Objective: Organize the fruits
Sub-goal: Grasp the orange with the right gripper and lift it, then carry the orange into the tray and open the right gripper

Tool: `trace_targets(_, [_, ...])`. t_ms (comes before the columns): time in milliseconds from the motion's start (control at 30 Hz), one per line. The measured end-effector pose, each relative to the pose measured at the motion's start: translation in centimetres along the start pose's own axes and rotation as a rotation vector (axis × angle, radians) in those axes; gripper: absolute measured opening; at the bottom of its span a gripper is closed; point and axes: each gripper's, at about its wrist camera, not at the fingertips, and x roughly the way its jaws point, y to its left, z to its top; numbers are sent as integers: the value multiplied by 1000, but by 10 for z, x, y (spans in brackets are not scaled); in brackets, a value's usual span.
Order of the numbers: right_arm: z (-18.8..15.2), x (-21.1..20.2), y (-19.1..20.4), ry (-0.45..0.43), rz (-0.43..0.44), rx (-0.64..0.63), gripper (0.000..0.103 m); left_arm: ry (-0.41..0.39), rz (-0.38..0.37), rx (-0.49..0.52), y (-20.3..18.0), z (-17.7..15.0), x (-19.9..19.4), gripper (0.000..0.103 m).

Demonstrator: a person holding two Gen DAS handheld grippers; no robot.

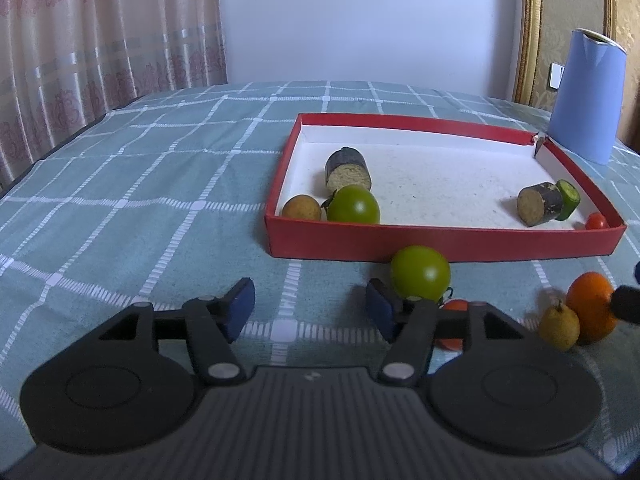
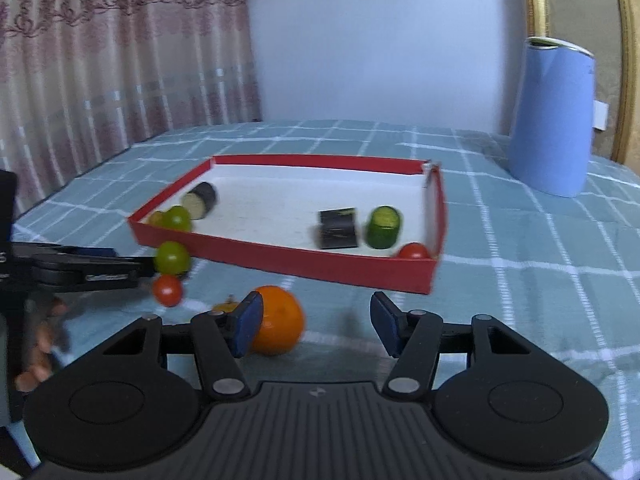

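A red tray (image 1: 440, 242) (image 2: 304, 266) holds a green fruit (image 1: 354, 205), a brown round fruit (image 1: 301, 207), two dark cut cylinders (image 1: 347, 168) (image 1: 538, 203), a green slice (image 1: 568, 199) and a small red tomato (image 1: 597, 221). On the cloth outside lie a green fruit (image 1: 420, 273) (image 2: 171, 257), a red tomato (image 1: 454, 322) (image 2: 167, 290), a small yellow pear (image 1: 559, 325) and an orange (image 1: 591, 306) (image 2: 278, 320). My left gripper (image 1: 310, 309) is open, its right pad beside the green fruit. My right gripper (image 2: 316, 326) is open, its left pad against the orange.
A tall blue container (image 1: 586, 94) (image 2: 550, 118) stands behind the tray's right corner. A checked teal tablecloth (image 1: 160, 184) covers the table. Curtains (image 1: 100, 32) hang at the far left. The left gripper also shows at the left of the right wrist view (image 2: 80, 268).
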Motion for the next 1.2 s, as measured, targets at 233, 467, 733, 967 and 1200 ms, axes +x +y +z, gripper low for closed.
trace_targets(233, [3, 22, 5, 26, 54, 35, 50, 4, -8, -3, 1, 0, 0, 69])
trace_targets(467, [0, 26, 2, 35, 88, 85, 42, 4, -14, -8, 1, 0, 1, 71])
trace_targets(733, [6, 13, 2, -12, 73, 65, 41, 6, -15, -12, 2, 0, 1, 74])
trace_targets(967, [43, 22, 8, -87, 32, -28, 41, 6, -18, -19, 3, 0, 2, 76])
trace_targets(1200, [68, 85, 24, -35, -5, -132, 41, 6, -20, -20, 3, 0, 2, 77])
